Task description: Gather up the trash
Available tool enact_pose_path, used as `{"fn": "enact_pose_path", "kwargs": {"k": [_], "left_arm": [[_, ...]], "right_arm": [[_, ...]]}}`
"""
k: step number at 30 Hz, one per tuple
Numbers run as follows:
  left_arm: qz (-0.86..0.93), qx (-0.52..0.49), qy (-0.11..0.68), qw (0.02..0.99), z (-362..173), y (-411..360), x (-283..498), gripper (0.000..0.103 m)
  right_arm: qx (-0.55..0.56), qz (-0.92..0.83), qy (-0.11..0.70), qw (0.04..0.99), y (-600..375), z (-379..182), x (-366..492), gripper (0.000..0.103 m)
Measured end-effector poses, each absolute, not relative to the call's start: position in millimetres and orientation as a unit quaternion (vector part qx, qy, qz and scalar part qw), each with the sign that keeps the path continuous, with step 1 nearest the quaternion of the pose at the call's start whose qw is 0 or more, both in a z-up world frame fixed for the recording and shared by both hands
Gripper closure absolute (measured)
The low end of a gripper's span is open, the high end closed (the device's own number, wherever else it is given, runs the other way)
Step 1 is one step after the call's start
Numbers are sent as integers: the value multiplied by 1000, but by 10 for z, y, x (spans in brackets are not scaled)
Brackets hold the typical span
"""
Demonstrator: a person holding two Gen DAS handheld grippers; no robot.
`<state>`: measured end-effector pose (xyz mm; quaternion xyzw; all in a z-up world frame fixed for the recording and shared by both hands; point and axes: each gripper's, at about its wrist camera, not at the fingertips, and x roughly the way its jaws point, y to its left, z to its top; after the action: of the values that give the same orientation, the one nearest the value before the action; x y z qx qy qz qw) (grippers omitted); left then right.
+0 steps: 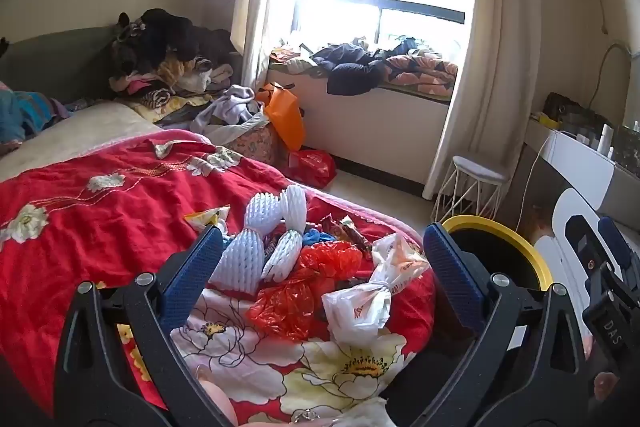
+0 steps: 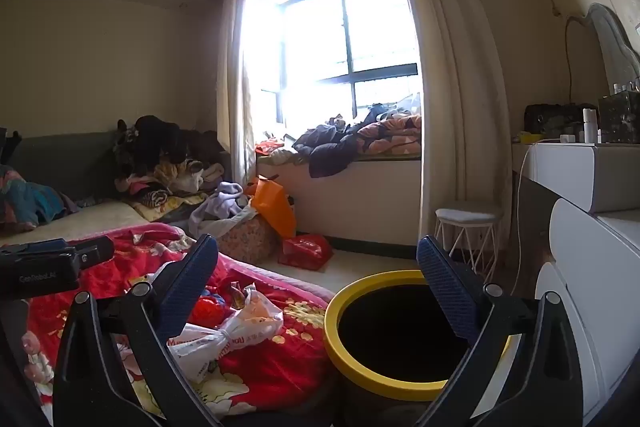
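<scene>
Trash [image 1: 320,267] lies untouched on the bed [image 1: 80,211] — both tools, left tool [image 1: 322,259] and right tool [image 2: 318,267], spread wide and empty — next move: grasp the knotted white bag [image 1: 368,291], carry it to the bin [image 2: 344,359].

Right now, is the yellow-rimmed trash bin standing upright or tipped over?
Upright. In the right wrist view the trash bin shows its round yellow rim facing up, mouth open, beside the bed. Its inside is too dark to tell whether anything is in it.

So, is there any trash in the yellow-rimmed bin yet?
Cannot tell: the yellow-rimmed round bin shows only a dark interior in the right wrist view.
</scene>
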<state>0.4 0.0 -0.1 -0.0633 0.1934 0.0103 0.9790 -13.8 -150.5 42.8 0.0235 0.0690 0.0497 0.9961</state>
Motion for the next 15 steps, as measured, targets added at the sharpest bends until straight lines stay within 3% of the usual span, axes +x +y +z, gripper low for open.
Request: {"fn": "enact_pose_path", "kwargs": {"k": [15], "left_arm": [[8, -64, 189, 980, 8, -51, 26, 10]], "right_arm": [[25, 45, 61, 997, -1551, 410, -177, 6]]}}
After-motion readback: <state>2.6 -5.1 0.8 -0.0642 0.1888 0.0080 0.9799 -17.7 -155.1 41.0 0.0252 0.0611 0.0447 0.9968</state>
